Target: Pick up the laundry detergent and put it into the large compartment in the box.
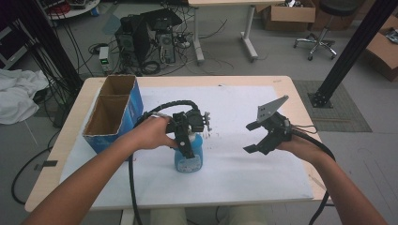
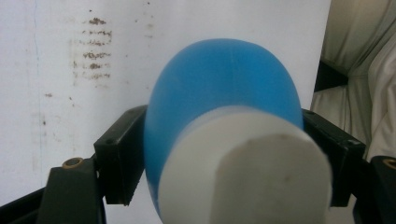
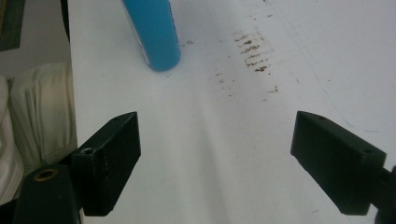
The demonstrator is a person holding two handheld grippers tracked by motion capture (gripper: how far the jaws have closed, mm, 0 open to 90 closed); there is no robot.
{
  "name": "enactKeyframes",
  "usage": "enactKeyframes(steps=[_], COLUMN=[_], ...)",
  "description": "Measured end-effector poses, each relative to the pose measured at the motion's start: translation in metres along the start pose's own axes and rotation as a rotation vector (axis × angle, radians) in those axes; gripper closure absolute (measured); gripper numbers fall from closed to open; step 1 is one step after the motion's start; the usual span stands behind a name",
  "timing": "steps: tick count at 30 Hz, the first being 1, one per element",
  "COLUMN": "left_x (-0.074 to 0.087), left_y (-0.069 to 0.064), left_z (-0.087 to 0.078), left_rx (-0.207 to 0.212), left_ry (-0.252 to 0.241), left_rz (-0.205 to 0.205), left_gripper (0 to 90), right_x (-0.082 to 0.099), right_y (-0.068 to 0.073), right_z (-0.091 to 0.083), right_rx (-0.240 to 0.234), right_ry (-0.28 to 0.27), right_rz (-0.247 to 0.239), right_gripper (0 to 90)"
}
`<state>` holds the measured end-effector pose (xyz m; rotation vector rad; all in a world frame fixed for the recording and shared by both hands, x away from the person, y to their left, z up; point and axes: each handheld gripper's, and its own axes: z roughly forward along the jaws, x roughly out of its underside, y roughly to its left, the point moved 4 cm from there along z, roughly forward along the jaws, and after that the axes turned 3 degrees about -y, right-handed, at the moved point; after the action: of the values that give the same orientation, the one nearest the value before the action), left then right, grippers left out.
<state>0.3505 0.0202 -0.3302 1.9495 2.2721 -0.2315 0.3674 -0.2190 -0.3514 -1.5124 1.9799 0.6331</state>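
A blue bottle [image 1: 189, 158] with a white cap stands upright on the white sheet near the table's middle. My left gripper [image 1: 187, 151] comes down on it from above. In the left gripper view the bottle's blue body [image 2: 224, 79] and white cap sit between the two black jaws, whose pads [image 2: 122, 154] touch it on both sides. To the right, my right gripper [image 1: 251, 137] hovers above the sheet with its jaws wide apart and nothing between them. In the right gripper view [image 3: 217, 154] the bottle's base [image 3: 154, 32] stands farther off at the upper left.
An open blue cardboard box [image 1: 112, 112] with two compartments stands at the table's left, close to my left forearm. A white paper sheet [image 1: 244, 178] covers most of the tabletop and bears brown smudges [image 3: 252, 51]. The table's near edge runs just below the bottle.
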Motion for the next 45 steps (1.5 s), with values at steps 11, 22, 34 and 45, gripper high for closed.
enactKeyframes(steps=[11,22,34,45], left_x=[-0.001,0.000,0.001,-0.005], left_y=[0.000,0.001,0.000,-0.006], left_z=[-0.001,-0.003,-0.004,-0.023], left_rx=[-0.006,-0.014,-0.022,-0.008], left_ry=[-0.008,-0.018,-0.021,-0.023], left_rz=[0.012,0.014,0.017,-0.024], left_gripper=[30.5,34.9,37.6,38.0], right_x=[-0.001,-0.001,0.001,0.003], right_y=[0.000,0.000,0.000,-0.001], right_z=[0.000,-0.001,0.000,0.000], right_rx=[-0.002,-0.001,-0.005,-0.007], right_ry=[-0.003,-0.007,-0.008,-0.009], right_rz=[0.001,0.000,0.005,0.010], right_gripper=[15.8,15.9,16.1,16.2])
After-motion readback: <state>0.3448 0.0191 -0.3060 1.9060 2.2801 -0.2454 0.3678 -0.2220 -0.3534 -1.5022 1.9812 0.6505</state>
